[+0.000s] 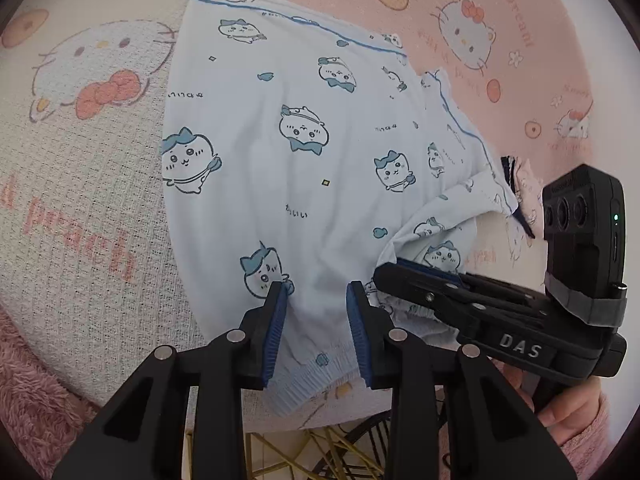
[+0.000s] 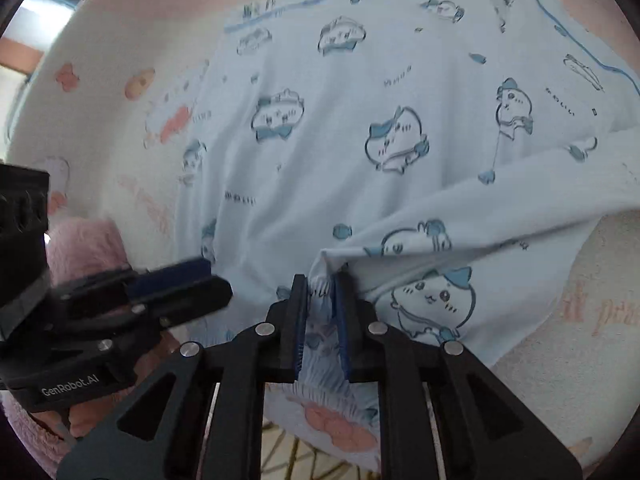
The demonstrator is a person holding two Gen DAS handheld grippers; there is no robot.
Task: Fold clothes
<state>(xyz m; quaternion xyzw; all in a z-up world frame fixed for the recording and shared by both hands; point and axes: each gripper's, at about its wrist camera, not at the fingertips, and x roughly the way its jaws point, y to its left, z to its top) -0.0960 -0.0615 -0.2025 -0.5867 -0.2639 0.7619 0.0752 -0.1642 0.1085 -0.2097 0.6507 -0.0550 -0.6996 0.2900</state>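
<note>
Blue shorts [image 2: 360, 152] pinched in right tool [image 2: 322, 292].

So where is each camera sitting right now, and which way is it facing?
Left wrist: on the left tool, looking down its fingers at the pale blue printed garment on the cartoon-cat blanket; the right tool and a hand show at right.
Right wrist: on the right tool, looking down at the same garment, a fold pinched between its pads; the left tool shows at left.
Shared: garment, blanket, both tools.
</note>
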